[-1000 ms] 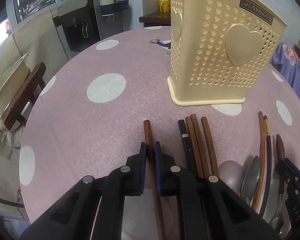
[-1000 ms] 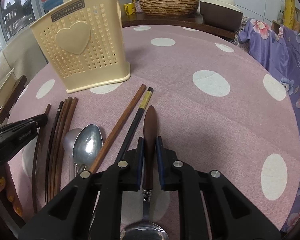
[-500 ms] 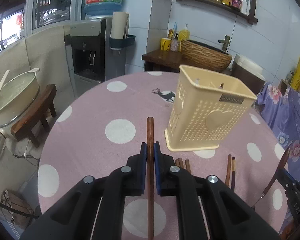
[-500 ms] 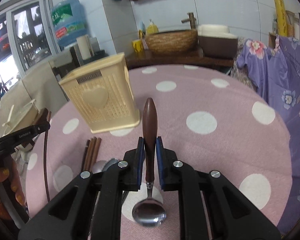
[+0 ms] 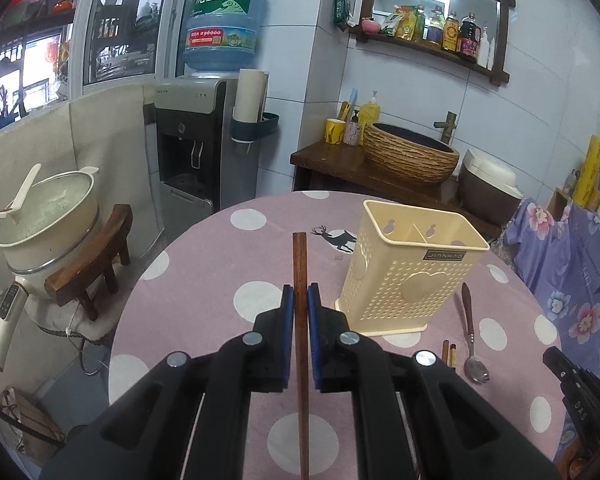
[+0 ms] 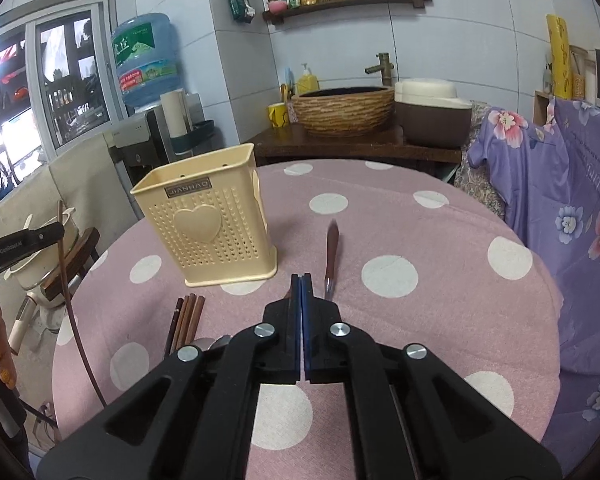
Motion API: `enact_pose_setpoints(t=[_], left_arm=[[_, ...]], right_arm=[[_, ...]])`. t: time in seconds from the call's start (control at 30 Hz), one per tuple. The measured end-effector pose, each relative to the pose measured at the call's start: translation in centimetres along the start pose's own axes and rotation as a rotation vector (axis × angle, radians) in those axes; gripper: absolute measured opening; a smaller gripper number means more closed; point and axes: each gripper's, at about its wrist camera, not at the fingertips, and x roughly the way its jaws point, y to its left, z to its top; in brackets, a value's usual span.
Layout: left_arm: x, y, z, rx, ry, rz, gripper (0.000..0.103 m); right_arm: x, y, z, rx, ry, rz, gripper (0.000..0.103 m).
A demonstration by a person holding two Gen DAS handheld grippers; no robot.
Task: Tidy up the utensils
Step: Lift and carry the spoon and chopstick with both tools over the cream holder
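- My left claw (image 5: 299,300) is clamped on a wooden chopstick (image 5: 300,320), held clear above the table (image 5: 204,280). A second ago that chopstick lay flat on the cloth; now it's lifted.
- My right claw (image 6: 301,280) has just closed all the way, pads together, nothing between them. Half a second ago it gripped the wood-handled spoon (image 6: 331,256); now the spoon is out of the grip.
- In the right wrist view the spoon is blurred, just beyond the claw tips, so probably dropping or just landed. In the left wrist view it lies right of the cream utensil holder (image 5: 416,268), bowl toward me.
- Holder stands upright on the table, both compartments look empty, divider visible.
- Remaining chopsticks (image 6: 188,316) and more spoons (image 6: 208,344) lie in front of the holder.
- Meaning: the spoon slipped, I judge, so that pick needs redoing. The chopstick is fine and next goes tip-down into a compartment.
- Risk: the chopstick is held at one point, so it could pivot on entry.
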Motion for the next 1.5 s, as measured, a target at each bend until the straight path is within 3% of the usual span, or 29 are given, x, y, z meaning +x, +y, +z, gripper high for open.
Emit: enact_pose_setpoints(t=[0.07, 0.17, 0.27, 0.47, 0.83, 0.97, 1.23, 1.5], left_arm=[[0.0, 0.3, 0.0, -0.003, 0.003, -0.003, 0.008], [-0.3, 0.6, 0.0, -0.01, 0.002, -0.019, 0.008], [-0.7, 0.8, -0.1, -0.016, -0.005, -0.028, 0.008], [-1.5, 1.1, -0.1, -0.018, -0.016, -0.041, 0.008], [-2.2, 0.8, -0.1, -0.001, -0.03, -0.063, 0.008], [-2.1, 0.9, -0.2, 0.0, -0.034, -0.063, 0.008], [-2.1, 1.1, -0.2, -0.004, -0.036, -0.064, 0.008], [-2.6, 1.4, -0.2, -0.008, -0.056, -0.066, 0.008]], right_arm=[[0.7, -0.5, 0.2, 0.013, -0.004, -0.009, 0.001], [3.4, -1.9, 1.0, 0.06, 0.061, 0.014, 0.014], [7.6, -2.5, 2.1, 0.046, 0.123, -0.044, 0.022], [15.8, -2.3, 3.8, 0.029, 0.283, -0.031, 0.023], [23.4, -3.0, 4.8, 0.0, 0.388, -0.117, 0.023], [24.3, -2.2, 5.1, -0.07, 0.383, -0.146, 0.023], [24.1, -2.8, 5.2, -0.024, 0.362, -0.132, 0.016], [16.2, -2.2, 6.4, -0.025, 0.175, -0.031, 0.016]])
